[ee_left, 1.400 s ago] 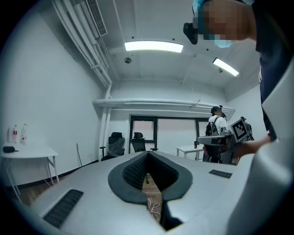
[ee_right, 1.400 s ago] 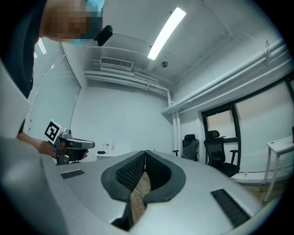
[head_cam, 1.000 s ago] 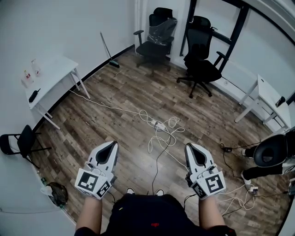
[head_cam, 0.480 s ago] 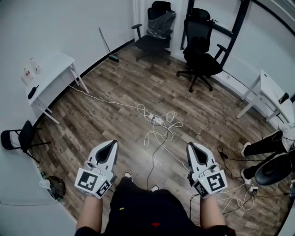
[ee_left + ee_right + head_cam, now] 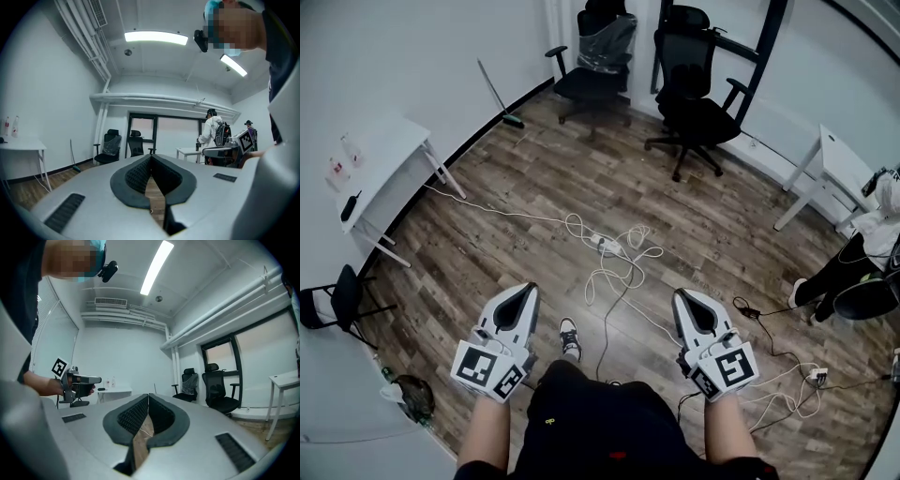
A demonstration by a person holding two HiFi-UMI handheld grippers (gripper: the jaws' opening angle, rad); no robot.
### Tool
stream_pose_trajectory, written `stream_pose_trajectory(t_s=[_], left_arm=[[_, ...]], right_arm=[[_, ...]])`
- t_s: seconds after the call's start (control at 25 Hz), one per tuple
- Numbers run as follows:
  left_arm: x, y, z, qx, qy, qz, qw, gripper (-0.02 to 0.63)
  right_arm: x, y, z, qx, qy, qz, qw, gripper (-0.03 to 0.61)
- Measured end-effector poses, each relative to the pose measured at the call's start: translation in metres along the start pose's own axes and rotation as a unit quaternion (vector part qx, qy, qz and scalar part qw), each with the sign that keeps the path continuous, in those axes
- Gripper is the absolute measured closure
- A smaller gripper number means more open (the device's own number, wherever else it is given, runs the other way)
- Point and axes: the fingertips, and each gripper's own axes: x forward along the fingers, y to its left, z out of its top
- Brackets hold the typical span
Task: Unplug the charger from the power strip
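Observation:
A white power strip [image 5: 610, 247] lies on the wooden floor among loops of white cable [image 5: 609, 281], well ahead of both grippers. The plug on it is too small to make out. My left gripper [image 5: 528, 292] is held out level at the lower left, jaws shut with nothing in them. My right gripper [image 5: 681, 296] is at the lower right, likewise shut and holding nothing. In the left gripper view the left gripper [image 5: 151, 156] has its pads meeting at the tip; the right gripper view shows the same for the right gripper [image 5: 148, 395].
Two black office chairs [image 5: 694, 111] stand at the far wall. A white table [image 5: 380, 159] is at the left, a white desk [image 5: 839, 178] at the right with a seated person [image 5: 862, 258]. A black adapter [image 5: 742, 305] and a second strip [image 5: 817, 375] lie to the right. My shoe [image 5: 569, 337] is in front.
I have walked forward: the power strip and cables are nearer in the head view and one shoe has stepped ahead. Both grippers keep the same shut, level pose.

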Motion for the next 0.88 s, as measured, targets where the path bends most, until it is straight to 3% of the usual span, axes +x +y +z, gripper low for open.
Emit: stream_pose_trajectory(t_s=[0.28,0.88], left_arm=[[0.06,0.052,0.0,-0.009,0.005,-0.028,0.9995,0.594],[0.17,0.252,0.0,-0.017,0.039,-0.074,0.9964,0.595]], right_arm=[[0.065,-0.023,-0.005,-0.003,0.026,-0.019,0.999,0.557],[0.276,-0.035,0.011,-0.028,0.068,-0.058,0.996,0.557]])
